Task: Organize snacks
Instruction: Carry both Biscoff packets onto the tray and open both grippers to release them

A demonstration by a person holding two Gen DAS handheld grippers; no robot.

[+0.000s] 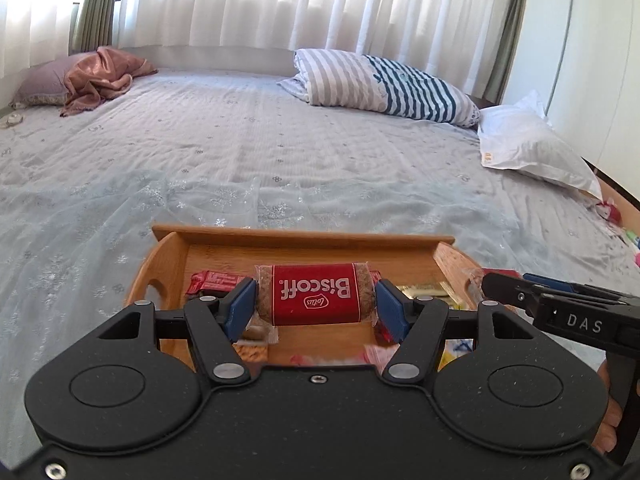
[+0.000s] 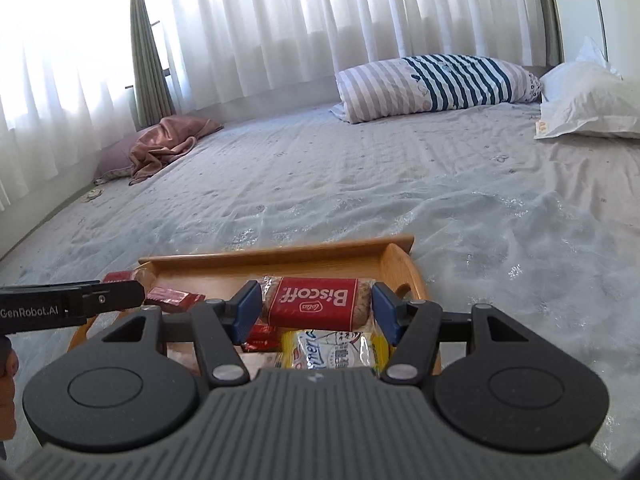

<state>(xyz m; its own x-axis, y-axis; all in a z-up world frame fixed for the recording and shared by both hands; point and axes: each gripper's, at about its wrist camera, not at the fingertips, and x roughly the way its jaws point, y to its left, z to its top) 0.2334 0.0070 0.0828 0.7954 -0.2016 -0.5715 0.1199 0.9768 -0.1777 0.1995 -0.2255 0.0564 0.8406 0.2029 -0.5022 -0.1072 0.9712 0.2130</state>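
My left gripper is shut on a red Biscoff packet, its blue pads pressing on both ends. My right gripper holds a second Biscoff packet the same way. Both packets hang just above a wooden tray that stands on the bed. In the tray lie small red packets and a yellow and white packet. The right gripper's side shows at the right of the left wrist view. The left gripper's side shows at the left of the right wrist view.
A pale blue bedspread covers the bed around the tray. At the far side lie a striped pillow, a white pillow and a pink cloth. White curtains hang behind. A hand grips the right tool.
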